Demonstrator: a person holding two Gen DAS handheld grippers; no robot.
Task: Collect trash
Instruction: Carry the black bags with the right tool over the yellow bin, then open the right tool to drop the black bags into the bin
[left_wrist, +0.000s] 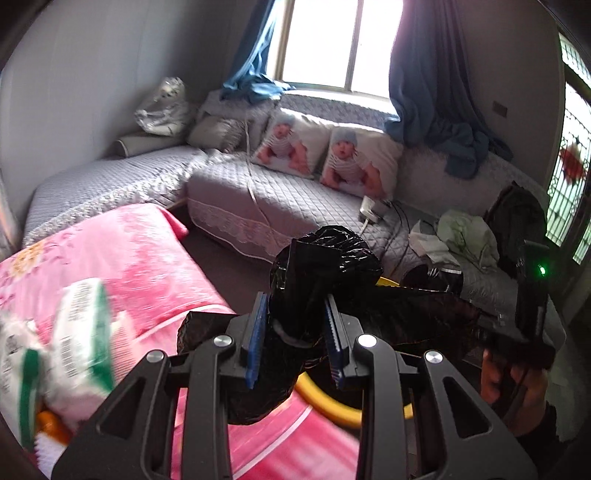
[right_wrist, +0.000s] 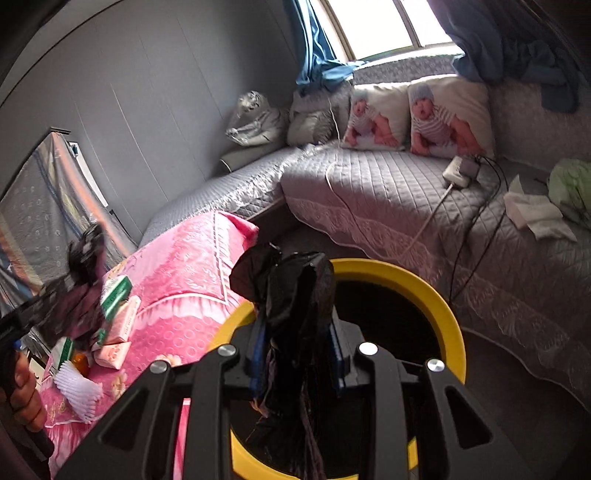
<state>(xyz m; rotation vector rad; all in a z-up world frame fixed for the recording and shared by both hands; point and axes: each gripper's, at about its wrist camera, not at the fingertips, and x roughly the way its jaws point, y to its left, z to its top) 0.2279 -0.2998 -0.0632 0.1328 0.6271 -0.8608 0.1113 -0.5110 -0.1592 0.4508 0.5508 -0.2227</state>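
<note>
Each camera sits on its gripper and looks down past the fingers — very close. Both face the grey quilted sofa (left_wrist: 266, 192) (right_wrist: 388, 184) under the bright window (left_wrist: 332, 40) (right_wrist: 384, 22), and both show the pink flowered blanket (left_wrist: 147, 258) (right_wrist: 184, 280).

A crumpled, glossy black trash bag (left_wrist: 325, 258) bunches up at the centre of the left wrist view, stretching toward the right edge. Below it, in the lower middle, curves the yellow rim of a round bin (right_wrist: 439, 295), its inside dark.
</note>
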